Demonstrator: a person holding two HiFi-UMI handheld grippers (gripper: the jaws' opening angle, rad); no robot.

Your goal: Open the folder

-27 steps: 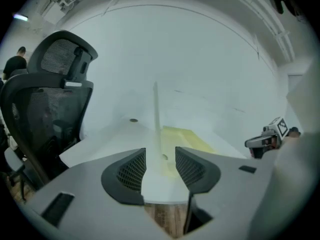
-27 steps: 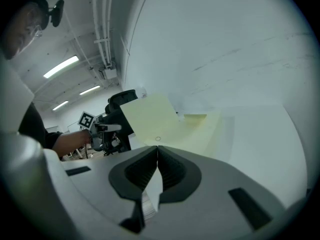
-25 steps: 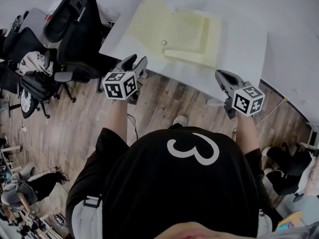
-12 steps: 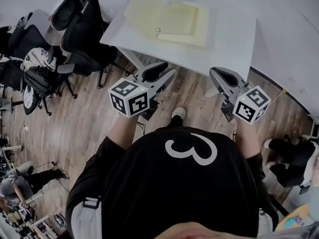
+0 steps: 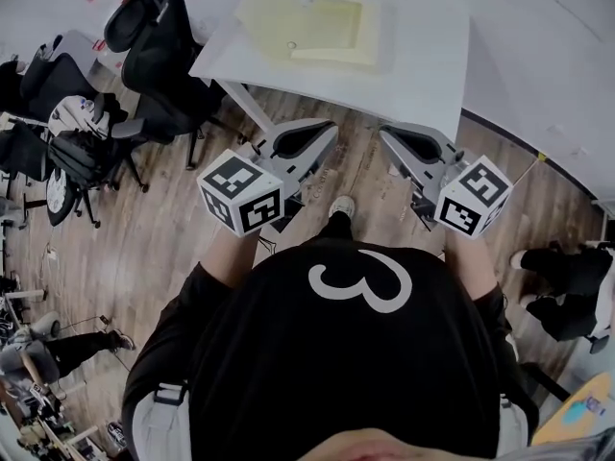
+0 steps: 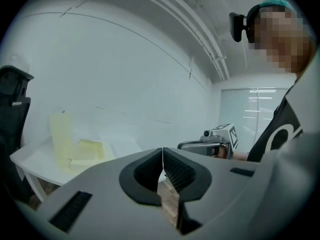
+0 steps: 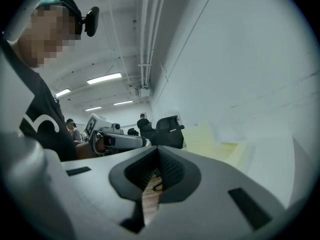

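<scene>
While yellow folder point(image 5: 317, 22) lies on table point(image 5: 428, 60), I hold both grippers well apart from it: left gripper point(image 5: 330, 133) jaws just closed, empty; right gripper point(image 5: 386, 134) jaws together, empty.

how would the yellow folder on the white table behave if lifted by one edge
Probably floppy: the yellow folder lies thin and flat on the white table, so a lifted edge would likely sag. Likely light, since nothing bulky shows inside. Pushed, it would probably slide on the smooth-looking top, not tip.

Left tongs point(image 6: 162, 151) just closed, nothing between, yellow folder point(image 6: 89, 148) open on white table point(image 6: 34, 164)
</scene>
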